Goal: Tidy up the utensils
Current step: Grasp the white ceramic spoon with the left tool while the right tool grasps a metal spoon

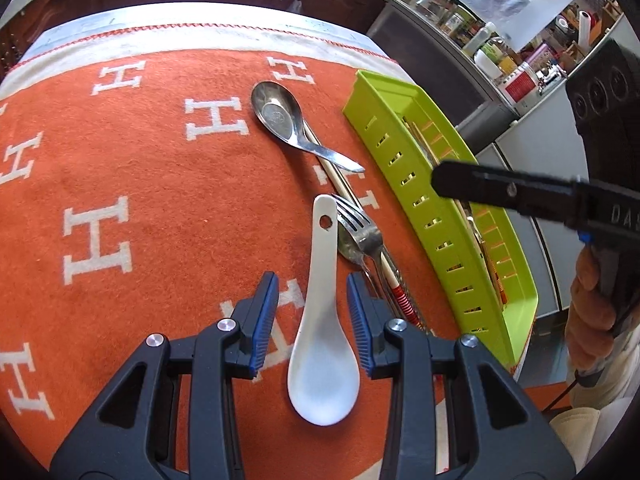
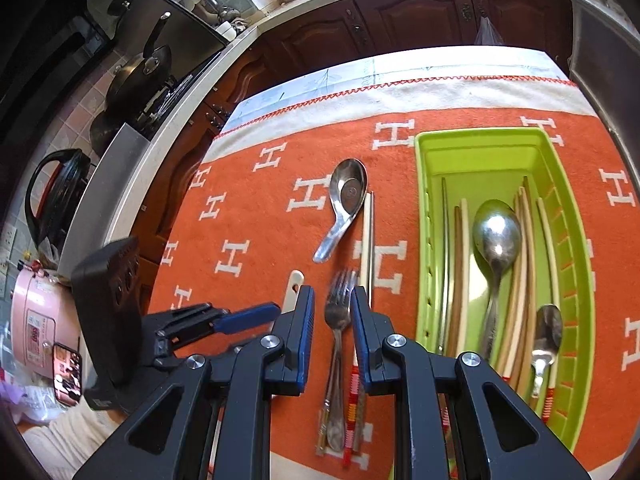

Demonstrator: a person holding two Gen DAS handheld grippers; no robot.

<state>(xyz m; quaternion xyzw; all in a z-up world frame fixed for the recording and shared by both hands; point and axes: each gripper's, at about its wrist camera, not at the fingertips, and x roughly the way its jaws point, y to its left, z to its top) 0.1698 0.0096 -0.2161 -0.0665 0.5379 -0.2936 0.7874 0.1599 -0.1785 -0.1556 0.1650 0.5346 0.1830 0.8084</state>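
A white ceramic spoon lies on the orange cloth between the open fingers of my left gripper. A metal fork lies just right of it on chopsticks. A short steel soup spoon lies farther off. My right gripper is open, its fingers either side of the fork. The green tray at right holds chopsticks and two metal spoons.
The orange cloth with white H letters covers the table. Dark cabinets and a counter with pots stand behind. A pink rice cooker stands at left. Shelves of jars are beyond the tray.
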